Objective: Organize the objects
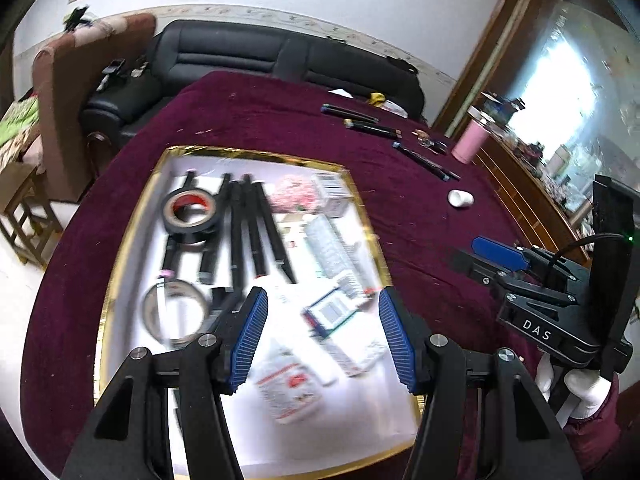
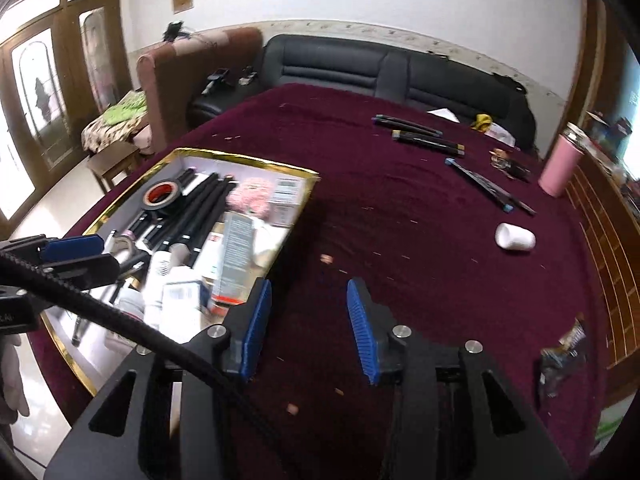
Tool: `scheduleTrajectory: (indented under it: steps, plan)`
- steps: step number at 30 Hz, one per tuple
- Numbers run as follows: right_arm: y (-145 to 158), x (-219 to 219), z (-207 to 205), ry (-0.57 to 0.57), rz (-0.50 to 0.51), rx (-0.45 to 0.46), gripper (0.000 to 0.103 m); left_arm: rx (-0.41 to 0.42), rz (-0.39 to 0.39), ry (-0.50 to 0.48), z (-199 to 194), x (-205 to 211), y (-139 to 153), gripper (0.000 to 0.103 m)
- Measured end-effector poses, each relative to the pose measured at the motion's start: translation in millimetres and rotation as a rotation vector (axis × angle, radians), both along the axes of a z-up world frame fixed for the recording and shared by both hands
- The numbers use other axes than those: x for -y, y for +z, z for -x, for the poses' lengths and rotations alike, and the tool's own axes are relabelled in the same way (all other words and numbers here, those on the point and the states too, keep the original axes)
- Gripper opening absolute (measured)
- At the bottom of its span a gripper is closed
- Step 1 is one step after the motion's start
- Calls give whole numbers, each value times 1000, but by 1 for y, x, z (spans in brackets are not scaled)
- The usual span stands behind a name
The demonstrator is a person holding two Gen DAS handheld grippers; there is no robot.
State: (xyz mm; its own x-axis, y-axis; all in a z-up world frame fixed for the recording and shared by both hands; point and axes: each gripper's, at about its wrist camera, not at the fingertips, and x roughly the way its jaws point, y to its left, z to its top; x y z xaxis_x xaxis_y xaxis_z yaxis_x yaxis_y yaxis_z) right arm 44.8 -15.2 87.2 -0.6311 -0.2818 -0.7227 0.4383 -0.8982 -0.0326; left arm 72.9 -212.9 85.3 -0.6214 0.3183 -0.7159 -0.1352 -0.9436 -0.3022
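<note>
L gripper [image 1: 323, 334] hung over the gold-edged tray [image 1: 132, 216] w/ jaws apart, nothing in them. R gripper [image 2: 309, 328] was over the red cloth [image 2: 400, 200], jaws apart & empty. White cup [image 2: 515, 237] & pens [image 2: 428, 136] lay on the cloth, outside the tray.

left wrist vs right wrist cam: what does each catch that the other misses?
Left wrist only: the clear tape ring at the tray's near left, and the right hand-held gripper seen from the side with a white-gloved hand under it.
Right wrist only: a crumpled dark wrapper on the cloth at far right, and glass-panelled wooden doors.
Both: the gold-rimmed tray with black tape roll and black pens, loose pens on the maroon cloth, white cap, pink bottle, black sofa.
</note>
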Motion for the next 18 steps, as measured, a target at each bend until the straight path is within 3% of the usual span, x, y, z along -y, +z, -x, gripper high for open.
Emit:
scheduleTrajectory:
  steps: [18]
  plan:
    - [-3, -142, -7, -263, 14, -25, 46, 15, 95, -242, 19, -154, 4, 51]
